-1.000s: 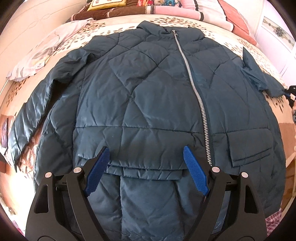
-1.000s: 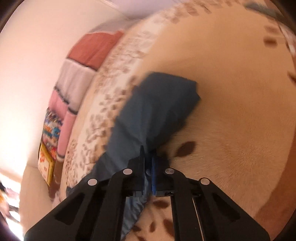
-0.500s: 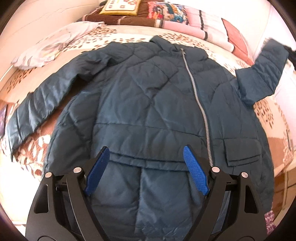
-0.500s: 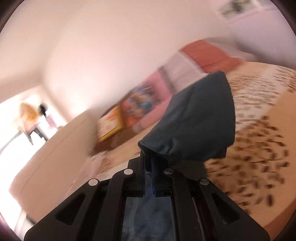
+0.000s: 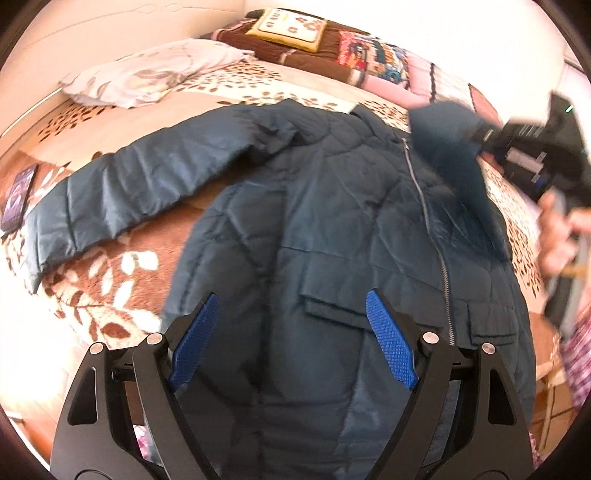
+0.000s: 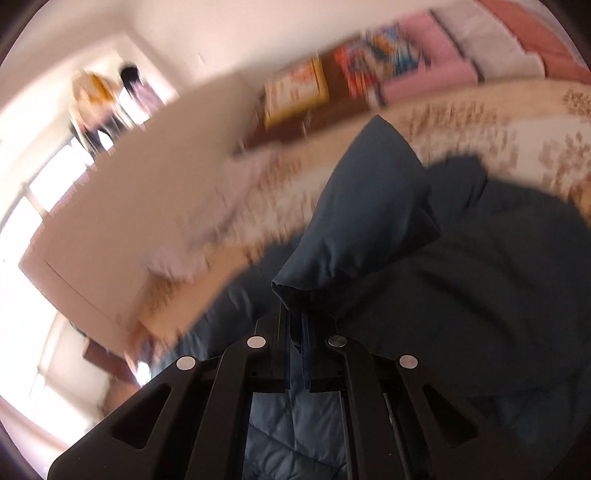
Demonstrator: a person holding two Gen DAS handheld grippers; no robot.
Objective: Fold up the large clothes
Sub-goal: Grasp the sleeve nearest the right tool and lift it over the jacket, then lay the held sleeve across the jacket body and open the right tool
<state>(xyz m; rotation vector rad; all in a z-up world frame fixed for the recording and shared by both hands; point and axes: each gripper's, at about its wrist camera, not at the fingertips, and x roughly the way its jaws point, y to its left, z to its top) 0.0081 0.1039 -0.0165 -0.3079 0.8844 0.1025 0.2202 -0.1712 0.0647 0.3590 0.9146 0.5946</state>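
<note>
Left wrist view: jacket flat on bed, collar far, hem near, left gripper jaws wide, right gripper pinching sleeve.

On my bed: leaf-patterned blanket; pale floral pillow at upper left; yellow cushion on a brown cover, colourful cushion beside it; dark booklet near the left edge.

You see the dark teal quilted jacket lying zipped, front up, on the bed; one sleeve is lifted.
</note>
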